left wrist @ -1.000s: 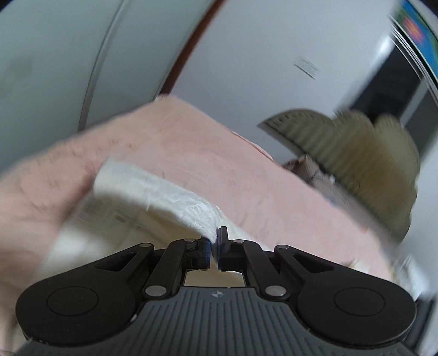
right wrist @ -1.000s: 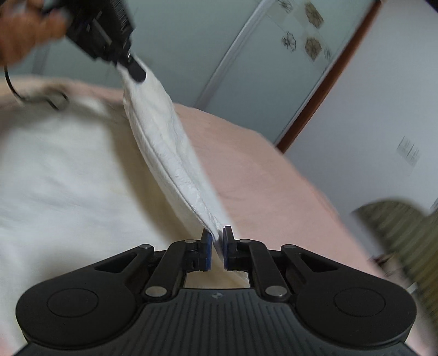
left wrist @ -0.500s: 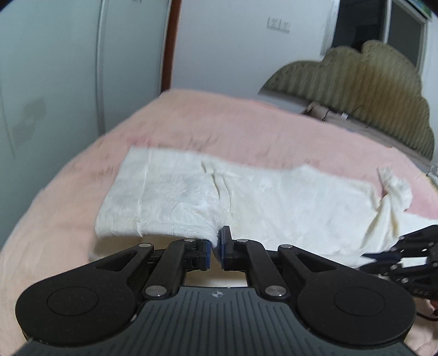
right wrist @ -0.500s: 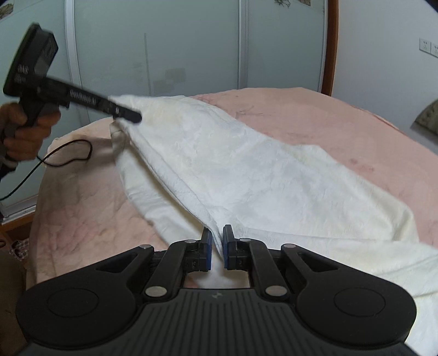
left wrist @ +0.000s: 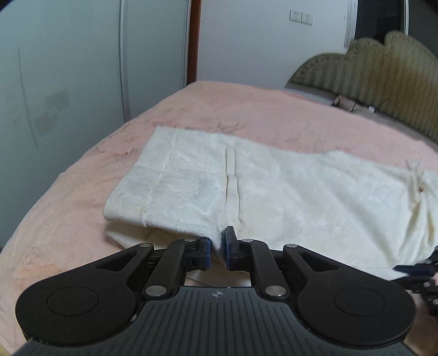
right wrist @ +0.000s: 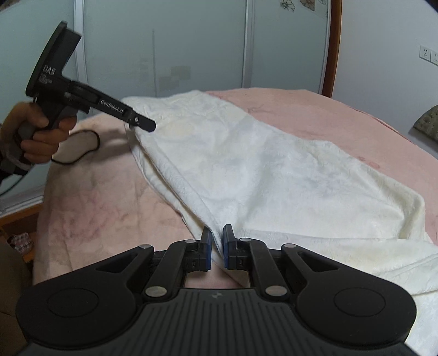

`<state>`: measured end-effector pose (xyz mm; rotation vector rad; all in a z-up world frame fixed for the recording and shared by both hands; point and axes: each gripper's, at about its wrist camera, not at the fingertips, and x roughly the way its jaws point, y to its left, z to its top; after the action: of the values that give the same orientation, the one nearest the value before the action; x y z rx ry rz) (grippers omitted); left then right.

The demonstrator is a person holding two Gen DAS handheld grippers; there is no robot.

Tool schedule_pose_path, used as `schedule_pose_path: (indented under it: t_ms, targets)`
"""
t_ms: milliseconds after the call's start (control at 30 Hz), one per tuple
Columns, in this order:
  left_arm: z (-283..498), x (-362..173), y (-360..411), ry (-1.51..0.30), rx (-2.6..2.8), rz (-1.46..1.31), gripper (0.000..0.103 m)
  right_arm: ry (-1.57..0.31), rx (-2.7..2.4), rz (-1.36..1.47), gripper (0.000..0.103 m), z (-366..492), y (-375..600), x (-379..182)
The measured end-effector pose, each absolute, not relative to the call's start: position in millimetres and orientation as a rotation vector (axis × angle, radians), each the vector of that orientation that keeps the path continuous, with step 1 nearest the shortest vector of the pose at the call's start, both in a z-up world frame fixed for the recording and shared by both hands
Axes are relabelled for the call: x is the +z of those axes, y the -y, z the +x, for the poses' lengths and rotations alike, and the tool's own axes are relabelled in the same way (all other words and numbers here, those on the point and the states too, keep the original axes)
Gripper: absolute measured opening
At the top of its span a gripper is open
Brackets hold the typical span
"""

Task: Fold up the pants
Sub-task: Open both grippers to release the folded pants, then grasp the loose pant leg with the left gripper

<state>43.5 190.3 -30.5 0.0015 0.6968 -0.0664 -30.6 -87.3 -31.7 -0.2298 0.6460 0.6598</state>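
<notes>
We see cream-white pants (left wrist: 273, 191) spread across a pink bedspread (left wrist: 246, 109), folded over so two layers lie stacked, with the near edge hanging toward us.

In the left wrist view, the left gripper (left wrist: 217, 250) sits at the pants' near edge. Its blue-padded jaws are narrow and opening, with a pinch of white fabric between them. At the far right edge of this view, the dark tip of the right gripper (left wrist: 410, 271) pokes in beside the cloth.

In the right wrist view, the right gripper (right wrist: 217, 250) is closed tight on a ridge of the pants fabric, which runs up from its jaws in a raised fold. Farther along that fold, at upper left, the left gripper (right wrist: 142, 124) meets the cloth, carried by a hand (right wrist: 35, 137) wrapped around its grey handle. A thin black cord (right wrist: 79, 148) loops from the handle over the bedspread.

Around the bed: pale frosted sliding doors (right wrist: 164, 54) behind, a dark wooden door frame (left wrist: 193, 41), a white wall with two sockets (left wrist: 301, 17), and an olive padded headboard (left wrist: 383, 68) with a scalloped top. Small items lie at the headboard's foot, too small to tell. Flower stickers (right wrist: 298, 4) sit high on one door.

Readable writing: "DAS" on the left gripper's round back plate, and "GenRobot.AI" along its arm. Smaller print below "DAS" is too blurred to read.

Nothing lies on the pants apart from the grippers.
</notes>
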Motion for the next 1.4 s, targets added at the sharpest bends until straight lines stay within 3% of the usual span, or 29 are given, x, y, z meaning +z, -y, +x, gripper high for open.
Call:
schedule_pose_path:
  t_ms: [200, 300, 333, 367, 400, 567, 633, 667, 700, 767, 1067, 1400]
  targets:
    - [42.1, -34.1, -188.6, -0.688, -0.006, -0.004, 0.016, -0.637, 0.655, -0.221, 0.008, -36.9, 85.0, -32.4]
    - [41.5, -34.1, -186.3, -0.689, 0.009, 0.029, 0.022, -0.627, 0.654, -0.187, 0.009, -35.9, 89.3, -37.7]
    - [40.0, -32.3, -184.9, -0.69, 0.016, 0.044, 0.029, -0.627, 0.649, -0.172, 0.009, -36.0, 91.1, -37.5]
    - [37.9, -30.0, -182.7, -0.691, 0.031, 0.063, 0.042, -0.625, 0.644, -0.164, 0.009, -36.6, 91.9, -37.7]
    - [35.9, -27.9, -182.0, -0.687, 0.053, 0.078, 0.045, -0.623, 0.639, -0.164, 0.009, -37.6, 91.8, -37.7]
    - [24.7, -14.2, -184.9, -0.662, 0.104, 0.072, 0.046, -0.614, 0.62, -0.203, 0.013, -43.5, 88.0, -35.9]
    - [22.4, -9.2, -185.8, -0.657, 0.112, 0.064, 0.046, -0.614, 0.627, -0.193, 0.021, -45.7, 90.6, -34.3]
    - [22.1, -7.5, -185.6, -0.655, 0.12, 0.065, 0.046, -0.614, 0.636, -0.18, 0.034, -47.1, 92.3, -34.1]
    - [22.2, -5.9, -185.2, -0.653, 0.129, 0.067, 0.046, -0.611, 0.639, -0.17, 0.056, -48.5, 93.5, -33.9]
    - [21.6, -2.8, -183.8, -0.645, 0.141, 0.065, 0.046, -0.594, 0.654, -0.168, 0.073, -53.4, 94.0, -33.3]
    - [17.7, 25.7, -158.8, -0.502, 0.14, 0.066, 0.047, -0.441, 0.464, 0.014, 0.073, -67.1, 171.1, 4.6]
    - [41.6, 18.7, -60.1, -0.581, -0.348, 0.014, 0.047, -0.555, -0.286, 0.322, 0.073, -88.1, 333.7, -32.3]
